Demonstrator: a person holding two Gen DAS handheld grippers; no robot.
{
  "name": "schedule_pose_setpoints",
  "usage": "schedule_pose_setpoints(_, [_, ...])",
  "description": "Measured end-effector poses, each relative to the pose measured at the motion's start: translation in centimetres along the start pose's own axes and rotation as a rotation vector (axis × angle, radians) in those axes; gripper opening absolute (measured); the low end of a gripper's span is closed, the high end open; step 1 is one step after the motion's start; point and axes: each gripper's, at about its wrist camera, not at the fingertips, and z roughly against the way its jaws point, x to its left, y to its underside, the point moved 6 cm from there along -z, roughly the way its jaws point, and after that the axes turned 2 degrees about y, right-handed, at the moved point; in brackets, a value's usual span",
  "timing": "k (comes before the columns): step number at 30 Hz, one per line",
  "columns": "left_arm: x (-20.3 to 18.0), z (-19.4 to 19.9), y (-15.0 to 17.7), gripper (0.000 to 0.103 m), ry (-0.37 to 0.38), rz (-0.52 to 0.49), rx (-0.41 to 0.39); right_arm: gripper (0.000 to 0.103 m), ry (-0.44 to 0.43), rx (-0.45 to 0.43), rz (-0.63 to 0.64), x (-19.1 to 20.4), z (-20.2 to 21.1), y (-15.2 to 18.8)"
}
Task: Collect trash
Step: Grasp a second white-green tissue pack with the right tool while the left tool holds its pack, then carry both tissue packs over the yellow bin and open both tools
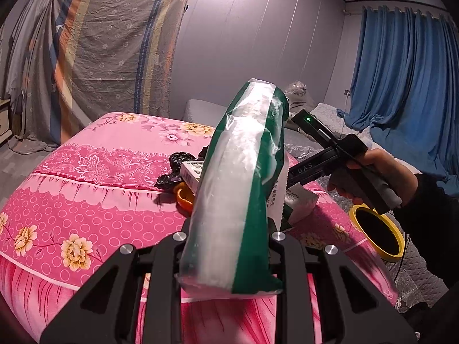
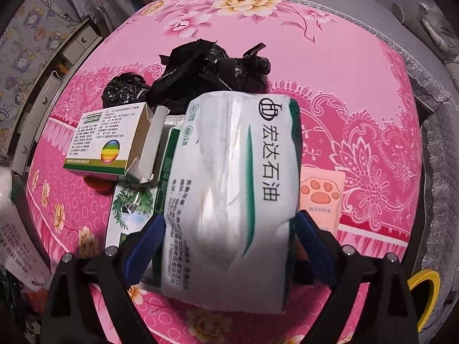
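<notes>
My left gripper [image 1: 226,246] is shut on a green and white tissue pack [image 1: 238,189] and holds it upright above the pink bed. In the right wrist view the same pack [image 2: 232,189] lies between the blue pads [image 2: 146,240] of my right gripper [image 2: 229,243], whose jaws stand wide at its sides; I cannot tell if they touch it. Behind it lie black plastic bags [image 2: 206,68], an opened medicine box [image 2: 106,146], a green carton [image 2: 134,200] and a pink paw-print packet [image 2: 321,197]. The right gripper's body [image 1: 330,154] shows in the left wrist view, to the right of the pack.
The trash sits on a pink floral bedspread [image 1: 86,189]. A yellow-rimmed bin [image 1: 375,235] stands at the bed's right side. Orange peel [image 1: 183,197] lies by the boxes. A blue curtain [image 1: 401,86] hangs at right, a draped sheet [image 1: 109,43] at the back.
</notes>
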Motion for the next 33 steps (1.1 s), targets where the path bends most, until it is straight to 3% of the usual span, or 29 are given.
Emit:
schedule_pose_setpoints(5, [0.0, 0.1, -0.1, 0.021, -0.012, -0.003, -0.006, 0.087, 0.036, 0.006, 0.008, 0.1, -1.0, -0.1])
schedule_pose_setpoints(10, [-0.4, 0.5, -0.2, 0.021, -0.02, -0.014, -0.013, 0.075, 0.043, -0.043, -0.005, 0.1, -0.1, 0.1])
schedule_pose_setpoints(18, [-1.8, 1.6, -1.3, 0.021, -0.067, -0.036, -0.059, 0.072, -0.116, -0.189, -0.048, -0.9, 5.0, 2.0])
schedule_pose_setpoints(25, [-2.9, 1.3, -2.1, 0.022, -0.16, -0.027, -0.069, 0.072, -0.259, -0.382, -0.063, -0.4, 12.2, 7.5])
schedule_pose_setpoints(33, [-6.8, 0.9, -2.7, 0.022, -0.105, -0.051, -0.079, 0.072, -0.326, -0.49, -0.112, -1.9, 16.4, 14.1])
